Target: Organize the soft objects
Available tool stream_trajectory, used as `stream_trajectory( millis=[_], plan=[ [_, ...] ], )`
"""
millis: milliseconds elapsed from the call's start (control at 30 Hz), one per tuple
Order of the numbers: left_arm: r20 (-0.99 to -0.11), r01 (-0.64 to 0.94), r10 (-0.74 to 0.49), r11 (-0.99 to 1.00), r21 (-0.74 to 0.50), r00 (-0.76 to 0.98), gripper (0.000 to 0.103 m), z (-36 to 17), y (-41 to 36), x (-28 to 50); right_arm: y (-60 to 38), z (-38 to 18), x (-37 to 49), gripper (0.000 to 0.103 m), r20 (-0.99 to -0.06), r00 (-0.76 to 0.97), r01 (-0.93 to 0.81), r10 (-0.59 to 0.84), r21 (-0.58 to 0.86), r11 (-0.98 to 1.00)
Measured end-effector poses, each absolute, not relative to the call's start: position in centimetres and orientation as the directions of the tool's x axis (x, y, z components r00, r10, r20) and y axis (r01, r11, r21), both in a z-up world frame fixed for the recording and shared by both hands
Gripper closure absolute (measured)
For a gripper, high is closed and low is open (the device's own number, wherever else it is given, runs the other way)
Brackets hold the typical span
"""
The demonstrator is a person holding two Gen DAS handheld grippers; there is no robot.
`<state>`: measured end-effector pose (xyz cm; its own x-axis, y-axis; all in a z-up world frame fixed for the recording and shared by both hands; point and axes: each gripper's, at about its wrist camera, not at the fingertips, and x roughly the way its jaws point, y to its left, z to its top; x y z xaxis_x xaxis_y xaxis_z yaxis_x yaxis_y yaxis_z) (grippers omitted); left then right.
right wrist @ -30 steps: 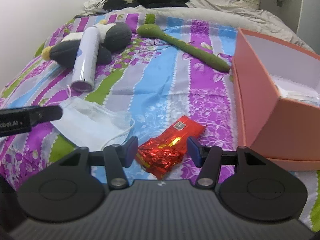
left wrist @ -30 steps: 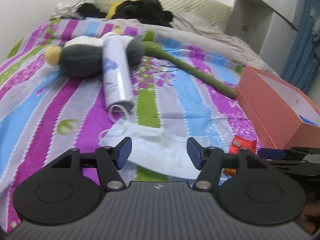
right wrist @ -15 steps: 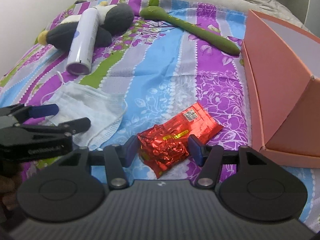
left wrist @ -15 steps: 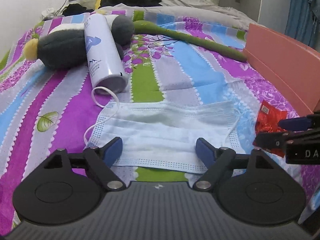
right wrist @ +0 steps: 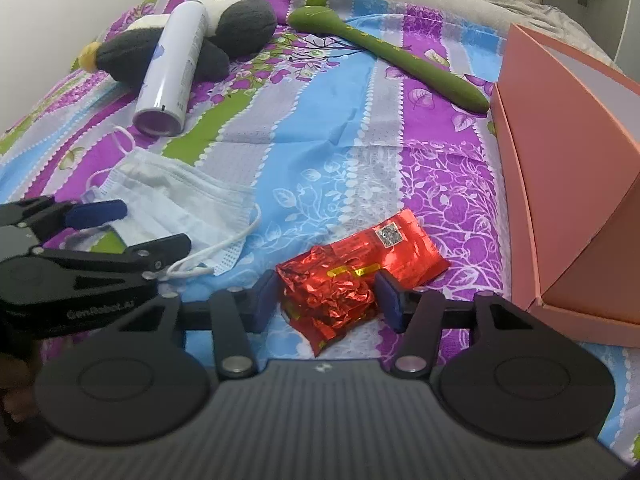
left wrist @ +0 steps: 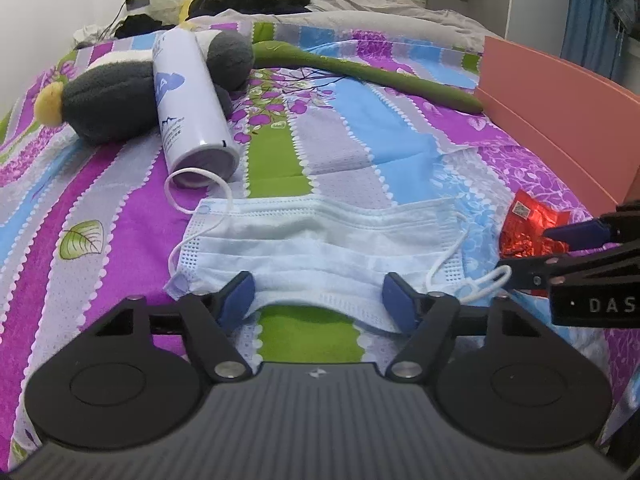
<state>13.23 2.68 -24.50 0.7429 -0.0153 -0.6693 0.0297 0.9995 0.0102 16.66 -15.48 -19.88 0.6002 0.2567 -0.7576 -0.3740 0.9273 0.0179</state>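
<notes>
Both tools dropped closer to bed. Left tool [left wrist: 318, 294] closing around face mask [left wrist: 320, 240], pinching near edge. Right tool [right wrist: 326, 300] unclenched, straddling crinkly foil packet [right wrist: 356, 268]. Mask light, limp.

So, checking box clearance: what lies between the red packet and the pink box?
Only bare striped bedsheet between the red foil packet and pink box, in the right wrist view.

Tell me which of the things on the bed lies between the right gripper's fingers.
The red foil packet. It lies crumpled between the closing jaws of the right gripper; the face mask sits at the left gripper instead.
</notes>
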Motion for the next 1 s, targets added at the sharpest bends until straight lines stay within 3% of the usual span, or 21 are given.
stream_trajectory(
  millis=[67, 133, 233, 567, 1000],
  plan=[
    [-0.667, 0.036, -0.02, 0.999, 0.009, 0.745, 0.047, -24.4, 2.3, 13.0, -15.3, -19.8, 16.7, 0.049, -0.758, 0.601, -0.378, 0.253, 0.01, 0.926],
    [-0.661, 0.045, -0.026, 0.999, 0.012, 0.75, 0.07, -24.2, 1.8, 12.8, -15.3, -19.7, 16.6, 0.049, -0.758, 0.602, -0.38, 0.252, 0.005, 0.925],
    [-0.66, 0.044, -0.031, 0.999, 0.003, 0.75, 0.091, -23.7, 1.2, 12.6, -15.4, -19.4, 16.6, 0.05, -0.754, 0.603, -0.375, 0.26, 0.02, 0.927],
    [-0.669, -0.022, -0.097, 0.986, -0.167, 0.737, 0.097, -19.8, 2.9, 12.8, -16.4, -16.7, 16.1, 0.05, -0.724, 0.625, -0.371, 0.292, 0.053, 0.927],
    [-0.613, -0.011, -0.132, 0.974, -0.224, 0.779, 0.097, -8.4, 0.4, 14.9, -20.3, -7.0, 16.9, 0.05, -0.608, 0.717, -0.371, 0.34, 0.079, 0.925]
  ],
)
